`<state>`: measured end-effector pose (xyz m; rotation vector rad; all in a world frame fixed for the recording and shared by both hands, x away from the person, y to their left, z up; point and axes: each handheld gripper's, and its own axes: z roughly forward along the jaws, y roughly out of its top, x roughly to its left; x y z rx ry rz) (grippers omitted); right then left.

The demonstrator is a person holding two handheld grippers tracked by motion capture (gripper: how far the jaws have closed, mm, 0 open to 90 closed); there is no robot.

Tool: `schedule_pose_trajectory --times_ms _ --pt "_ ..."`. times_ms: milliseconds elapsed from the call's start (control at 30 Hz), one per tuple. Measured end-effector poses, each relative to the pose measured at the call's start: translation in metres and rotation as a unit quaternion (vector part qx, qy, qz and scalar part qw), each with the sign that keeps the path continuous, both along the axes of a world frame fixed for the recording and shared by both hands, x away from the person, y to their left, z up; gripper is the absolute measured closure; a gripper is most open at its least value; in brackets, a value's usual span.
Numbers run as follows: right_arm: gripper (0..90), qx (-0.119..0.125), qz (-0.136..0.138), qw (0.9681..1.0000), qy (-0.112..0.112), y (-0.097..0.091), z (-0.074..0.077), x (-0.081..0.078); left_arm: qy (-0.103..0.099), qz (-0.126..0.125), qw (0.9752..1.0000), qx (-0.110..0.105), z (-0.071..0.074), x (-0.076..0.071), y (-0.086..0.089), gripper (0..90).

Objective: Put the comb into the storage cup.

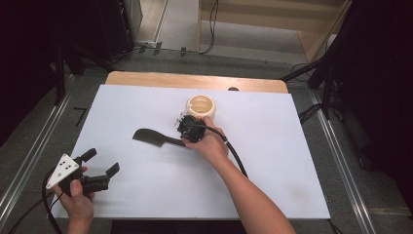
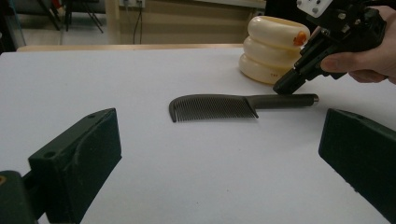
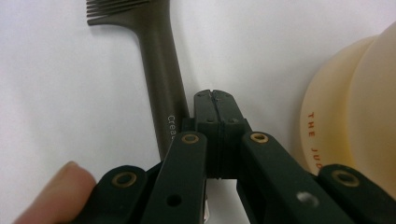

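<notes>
The right tool (image 3: 215, 100), jaws pressed together on nothing, rests beside the comb's (image 2: 219, 106) handle mid-tabletop (image 1: 146, 195), near the cream ribbed cup (image 1: 200, 107). Closed, it may just shove the comb. The left tool (image 1: 100, 165) gapes wide.

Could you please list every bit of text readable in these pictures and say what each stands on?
"Crea": pale letters on the comb handle; the rest is hidden behind the right hand-held gripper.
"THE JU": orange letters on the cream ringed container; cut off below by the gripper.
Small orange print low on the same container in the left gripper view: too blurred to read.
</notes>
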<state>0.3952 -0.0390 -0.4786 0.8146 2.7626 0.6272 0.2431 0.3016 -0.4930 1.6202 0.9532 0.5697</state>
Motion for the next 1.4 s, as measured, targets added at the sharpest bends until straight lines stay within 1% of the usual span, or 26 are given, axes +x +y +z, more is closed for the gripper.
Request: schedule_pose_trajectory --times_ms 167,233,367,500,533,567,600,633,667,700,767,800,867,900,933,967,1033,1067,1133,1167,1200,1233,1267,1300,1333,1400 --pt "88.4 0.001 0.003 1.0000 0.008 -0.002 0.001 -0.002 0.000 -0.001 1.0000 -0.001 0.000 0.000 0.000 0.0" --pt "88.4 -0.001 0.002 1.0000 0.007 -0.002 0.001 -0.002 0.000 -0.001 1.0000 -0.002 0.000 0.000 0.000 0.0" --pt "87.8 0.009 -0.004 1.0000 0.001 -0.005 0.008 -0.003 0.001 -0.001 1.0000 -0.001 0.000 0.000 0.000 0.0" --pt "75.8 0.022 0.000 0.9996 -0.018 -0.007 0.020 -0.004 0.001 -0.001 1.0000 -0.001 0.000 0.001 0.000 0.0" --pt "71.9 0.022 0.000 0.9995 -0.023 -0.007 0.023 -0.004 0.001 -0.001 1.0000 -0.001 0.000 0.001 0.000 0.0" --pt "64.6 0.020 0.008 0.9995 -0.024 -0.006 0.029 -0.004 0.001 -0.001 1.0000 -0.001 0.000 0.001 0.000 0.0" --pt "64.6 0.020 0.008 0.9995 -0.024 -0.006 0.029 -0.004 0.001 -0.001 1.0000 -0.001 0.000 0.001 0.000 0.0" --pt "58.3 0.026 -0.007 0.9985 -0.048 -0.005 0.036 -0.004 0.001 -0.001 1.0000 -0.001 0.000 0.001 0.000 0.0" --pt "53.2 0.038 -0.005 0.9983 -0.044 -0.005 0.040 -0.003 0.001 -0.001 1.0000 -0.001 0.000 0.001 0.000 0.0" --pt "53.2 0.038 -0.005 0.9983 -0.044 -0.005 0.040 -0.003 0.001 -0.001 1.0000 -0.001 0.000 0.001 0.000 0.0" --pt "39.1 0.056 0.010 0.9981 -0.022 -0.003 0.044 0.001 0.001 -0.001 1.0000 -0.001 0.000 0.001 0.000 0.0" --pt "31.8 0.055 0.019 0.9982 -0.012 0.000 0.044 0.002 0.001 -0.001 1.0000 -0.001 0.000 0.001 0.000 0.0" --pt "25.2 0.052 0.037 0.9980 0.004 0.007 0.043 0.003 0.001 -0.001 1.0000 -0.001 0.000 0.001 0.000 0.0" --pt "12.1 0.048 0.054 0.9970 0.028 0.016 0.040 0.002 0.001 -0.001 1.0000 -0.002 0.000 0.001 0.000 0.0" --pt "12.1 0.048 0.054 0.9970 0.028 0.016 0.040 0.002 0.000 -0.001 1.0000 -0.004 0.000 0.001 0.000 0.0" --pt "6.7 0.044 0.069 0.9958 0.042 0.021 0.037 0.002 0.000 -0.001 1.0000 -0.004 0.000 0.001 0.000 0.0" --pt "0.0 0.029 0.078 0.9952 0.051 0.030 0.032 0.002 0.001 -0.001 1.0000 -0.002 0.000 0.001 0.000 0.0" --pt "0.0 0.018 0.082 0.9953 0.049 0.034 0.029 0.003 0.001 -0.002 1.0000 -0.002 0.000 0.001 0.001 0.0" --pt "0.0 0.003 0.078 0.9948 0.065 0.042 0.023 0.005 0.001 -0.002 1.0000 -0.003 0.000 0.001 0.001 0.0" --pt "0.0 0.003 0.078 0.9948 0.065 0.042 0.023 0.005 0.001 -0.002 1.0000 -0.003 0.000 0.001 0.001 0.0" --pt "0.0 -0.013 0.080 0.9947 0.064 0.046 0.017 0.007 0.001 -0.002 1.0000 -0.004 0.000 0.001 0.001 0.0" --pt "0.0 -0.013 0.080 0.9947 0.064 0.046 0.017 0.007 0.001 -0.002 1.0000 -0.005 0.000 0.001 0.001 0.0" --pt "4.3 -0.020 0.079 0.9942 0.070 0.048 0.015 0.008 0.001 -0.002 1.0000 -0.005 0.000 0.001 0.001 0.0" --pt "14.5 -0.029 0.075 0.9941 0.073 0.050 0.012 0.009 0.001 -0.002 1.0000 -0.005 0.000 0.001 0.001 0.0" --pt "14.5 -0.028 0.076 0.9938 0.076 0.050 0.010 0.011 0.001 -0.002 1.0000 -0.005 0.000 0.001 0.001 0.0" --pt "27.3 -0.027 0.078 0.9936 0.078 0.051 0.008 0.012 0.001 -0.002 1.0000 -0.006 0.000 0.001 0.001 0.0"
